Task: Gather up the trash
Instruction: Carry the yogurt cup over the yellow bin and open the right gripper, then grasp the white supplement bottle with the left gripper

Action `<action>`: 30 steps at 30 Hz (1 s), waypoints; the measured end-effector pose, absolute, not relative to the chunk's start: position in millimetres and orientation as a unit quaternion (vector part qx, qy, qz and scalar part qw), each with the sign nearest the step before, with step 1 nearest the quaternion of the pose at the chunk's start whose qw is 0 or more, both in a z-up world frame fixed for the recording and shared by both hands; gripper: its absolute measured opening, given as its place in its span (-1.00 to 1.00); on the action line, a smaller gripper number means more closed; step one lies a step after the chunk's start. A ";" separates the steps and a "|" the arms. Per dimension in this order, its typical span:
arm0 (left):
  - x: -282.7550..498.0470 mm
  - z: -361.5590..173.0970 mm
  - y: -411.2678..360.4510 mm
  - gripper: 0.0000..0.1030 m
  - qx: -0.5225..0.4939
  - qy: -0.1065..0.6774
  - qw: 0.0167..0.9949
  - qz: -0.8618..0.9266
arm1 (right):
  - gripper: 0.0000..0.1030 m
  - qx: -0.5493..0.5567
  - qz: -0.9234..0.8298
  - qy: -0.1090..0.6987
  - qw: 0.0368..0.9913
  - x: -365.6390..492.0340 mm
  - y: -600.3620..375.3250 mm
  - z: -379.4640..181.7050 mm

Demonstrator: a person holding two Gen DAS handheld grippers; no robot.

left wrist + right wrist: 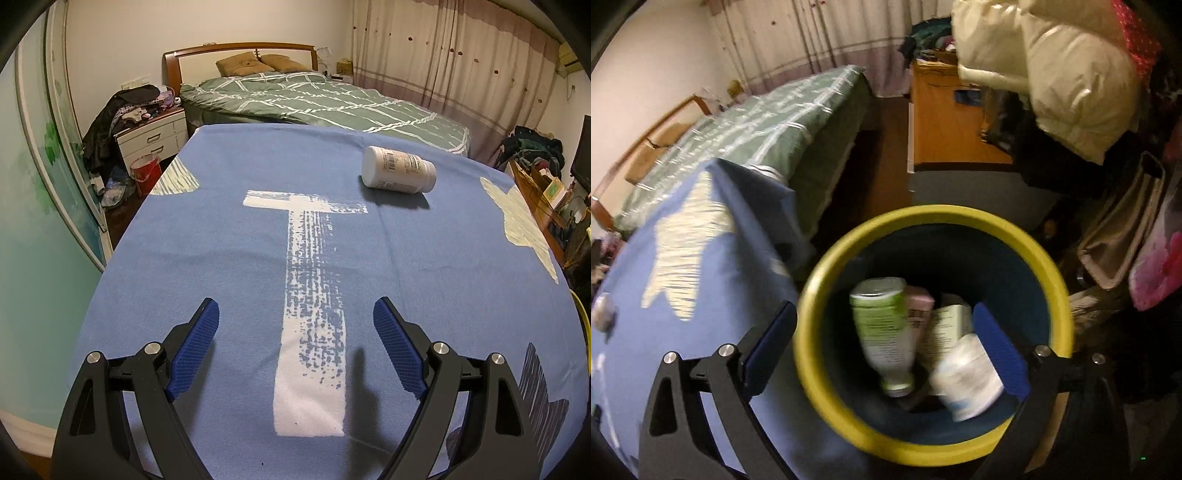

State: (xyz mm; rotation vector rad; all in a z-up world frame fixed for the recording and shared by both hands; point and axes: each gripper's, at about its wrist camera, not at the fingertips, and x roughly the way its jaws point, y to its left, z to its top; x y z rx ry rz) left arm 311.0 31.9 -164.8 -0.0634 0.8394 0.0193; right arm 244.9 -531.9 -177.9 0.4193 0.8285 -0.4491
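A white pill bottle [399,170] lies on its side on the blue tablecloth [207,236], far right of a white T print. My left gripper [296,306] hovers open over the cloth well short of the bottle, with nothing between its blue pads. My right gripper [883,310] stands open above a bin with a yellow rim [812,295] beside the table. Inside the bin lie a green-and-white bottle [882,332], a pink-labelled item [919,306] and a printed box [947,325]. A blurred white container [966,373] shows just inside the right finger, free of the left pad.
A bed with a green quilt [332,99] stands beyond the table. A nightstand piled with clothes [147,125] and a red bucket [144,170] are at the left. A wooden cabinet [945,122], a cream jacket [1052,70] and hanging bags [1123,229] crowd the bin's far side.
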 end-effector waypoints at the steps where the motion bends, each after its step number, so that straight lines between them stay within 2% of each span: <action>1: 311.7 -165.0 30.0 0.64 -0.027 0.408 0.912 0.009 | 0.78 0.189 -0.196 0.397 0.876 249.6 -520.0 -176.3; 8: 309.5 -165.7 2.7 0.65 0.023 0.430 0.902 -0.016 | 0.78 0.137 -0.118 0.397 0.900 278.6 -460.5 -176.4; 10: 310.8 -160.8 -4.2 0.81 0.021 0.437 0.899 -0.029 | 0.78 0.125 -0.105 0.407 0.899 281.6 -454.7 -179.5; 13: 320.7 -146.5 -17.7 0.83 0.019 0.430 0.902 -0.028 | 0.78 0.146 -0.095 0.402 0.899 279.1 -457.8 -177.4; 21: 387.8 -130.6 -76.5 0.88 0.030 0.420 0.906 -0.035 | 0.78 0.153 -0.080 0.411 0.895 282.4 -443.2 -178.5; 30: 465.1 -145.9 -89.7 0.88 0.012 0.427 0.904 0.016 | 0.78 0.160 -0.075 0.429 0.886 286.4 -446.1 -184.7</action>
